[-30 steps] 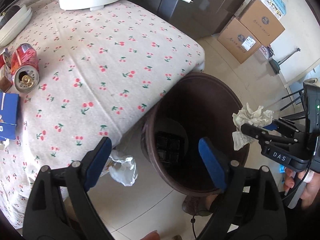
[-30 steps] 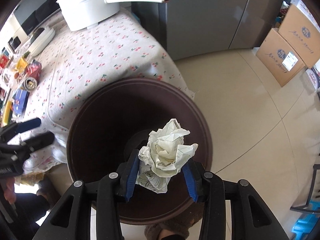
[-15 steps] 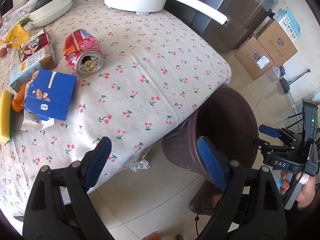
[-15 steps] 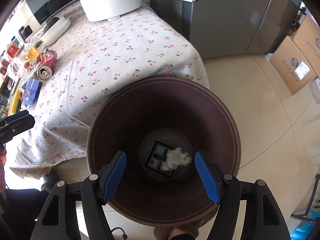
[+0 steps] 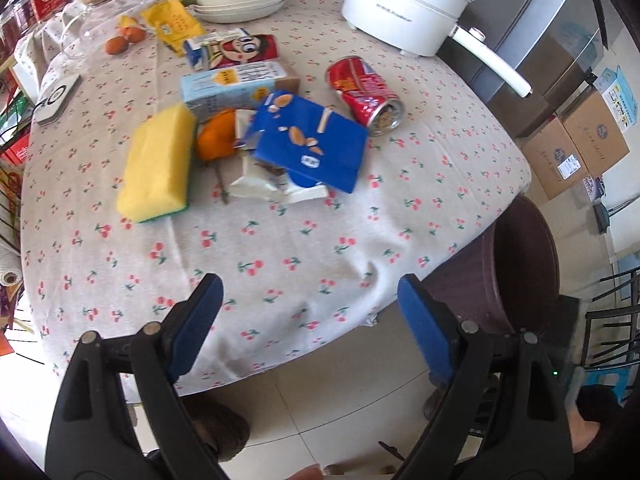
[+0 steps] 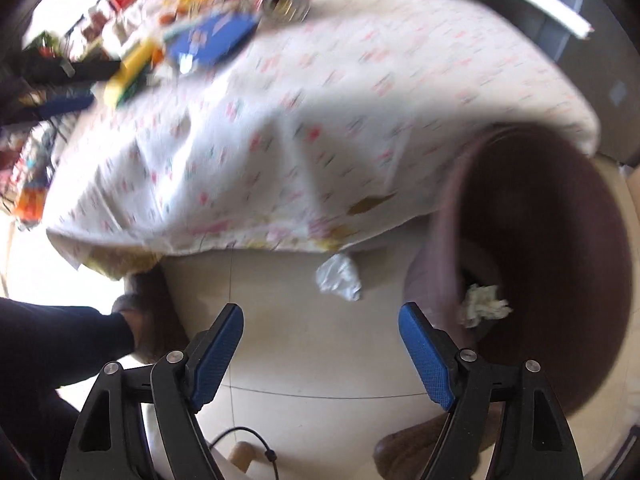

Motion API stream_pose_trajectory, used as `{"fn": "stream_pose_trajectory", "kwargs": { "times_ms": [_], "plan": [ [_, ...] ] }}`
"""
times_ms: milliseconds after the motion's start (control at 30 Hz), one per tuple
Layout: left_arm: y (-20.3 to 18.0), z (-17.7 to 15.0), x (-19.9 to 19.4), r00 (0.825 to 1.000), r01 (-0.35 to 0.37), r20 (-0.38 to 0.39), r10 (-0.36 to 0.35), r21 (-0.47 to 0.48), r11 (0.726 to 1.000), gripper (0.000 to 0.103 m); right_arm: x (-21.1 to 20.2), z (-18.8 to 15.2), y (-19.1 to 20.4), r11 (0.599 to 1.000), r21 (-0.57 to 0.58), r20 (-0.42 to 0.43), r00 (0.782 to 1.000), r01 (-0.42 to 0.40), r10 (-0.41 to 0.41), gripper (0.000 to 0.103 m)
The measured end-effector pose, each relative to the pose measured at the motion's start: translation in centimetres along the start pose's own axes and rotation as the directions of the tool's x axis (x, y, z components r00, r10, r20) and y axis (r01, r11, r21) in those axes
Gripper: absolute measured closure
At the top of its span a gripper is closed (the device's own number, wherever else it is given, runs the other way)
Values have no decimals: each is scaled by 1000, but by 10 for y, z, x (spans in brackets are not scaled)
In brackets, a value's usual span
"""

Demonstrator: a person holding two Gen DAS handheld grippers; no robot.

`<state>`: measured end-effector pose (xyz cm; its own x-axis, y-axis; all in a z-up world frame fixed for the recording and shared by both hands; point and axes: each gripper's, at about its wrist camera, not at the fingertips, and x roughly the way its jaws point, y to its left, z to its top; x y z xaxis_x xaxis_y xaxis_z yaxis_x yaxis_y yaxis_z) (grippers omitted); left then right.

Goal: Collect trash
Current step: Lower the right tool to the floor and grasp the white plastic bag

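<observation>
Left wrist view: left gripper (image 5: 308, 316), fingers spread and empty, faces the dented red can (image 5: 366, 90) lying well ahead on the tablecloth (image 5: 280, 256); probably light, slick, crushable, so pinch across its sides.

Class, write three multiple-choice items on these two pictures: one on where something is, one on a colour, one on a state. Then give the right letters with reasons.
1. Where is the crumpled white paper ball?
A. on the tablecloth
B. inside the dark brown round bin
C. between the fingers

2. What colour is the rectangular sponge?
A. yellow
B. purple
C. black

3. How does the red drink can lie?
A. upright
B. on its side
C. inside the white pot

Answers:
1 B, the right wrist view shows it at the bin's bottom.
2 A, its broad face is yellow.
3 B, its top faces sideways on the cherry-print tablecloth.
</observation>
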<state>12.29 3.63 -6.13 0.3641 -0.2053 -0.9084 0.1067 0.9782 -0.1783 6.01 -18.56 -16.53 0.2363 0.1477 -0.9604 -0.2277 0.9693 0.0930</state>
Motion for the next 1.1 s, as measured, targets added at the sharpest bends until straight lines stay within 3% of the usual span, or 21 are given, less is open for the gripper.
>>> {"fn": "stream_pose_trajectory", "kwargs": {
  "times_ms": [100, 200, 300, 633, 767, 833, 900, 933, 1000, 1100],
  "plan": [
    [26, -8, -4, 1000, 3, -8, -3, -27, 1000, 14, 66, -8, 10, 1000, 20, -44, 999, -5, 6, 21],
    [48, -12, -9, 1000, 23, -11, -24, -62, 998, 14, 133, -19, 3, 996, 39, -46, 996, 81, -80, 22],
    [63, -15, -16, 1000, 22, 3, -22, -85, 996, 14, 185, -27, -7, 990, 75, -40, 993, 116, -114, 23],
    [82, -9, -17, 1000, 7, 18, -5, -105, 994, 14, 268, -24, -32, 971, 201, -33, 992, 129, -125, 26],
    [77, -8, -14, 1000, 5, 14, -4, -95, 996, 14, 281, -28, -25, 972, 164, -39, 986, 167, -163, 38],
    [75, -7, -10, 1000, 0, 5, 0, -90, 996, 14, 282, -30, -17, 980, 111, -23, 986, 167, -166, 51],
    [70, -6, -7, 1000, -7, -1, 7, -83, 997, 14, 281, -30, -9, 988, 49, -37, 988, 149, -147, 89],
    [67, -5, -6, 1000, -9, 0, 9, -78, 997, 14, 282, -30, -6, 990, 30, -63, 989, 134, -132, 94],
    [62, -4, -7, 1000, -13, 9, 14, -70, 997, 14, 283, -33, -5, 992, 29, -118, 986, 121, -116, 94],
    [57, -3, -10, 999, -12, 29, 14, -75, 997, 14, 268, -47, -6, 993, 77, -135, 988, 90, -79, 95]
  ]
}}
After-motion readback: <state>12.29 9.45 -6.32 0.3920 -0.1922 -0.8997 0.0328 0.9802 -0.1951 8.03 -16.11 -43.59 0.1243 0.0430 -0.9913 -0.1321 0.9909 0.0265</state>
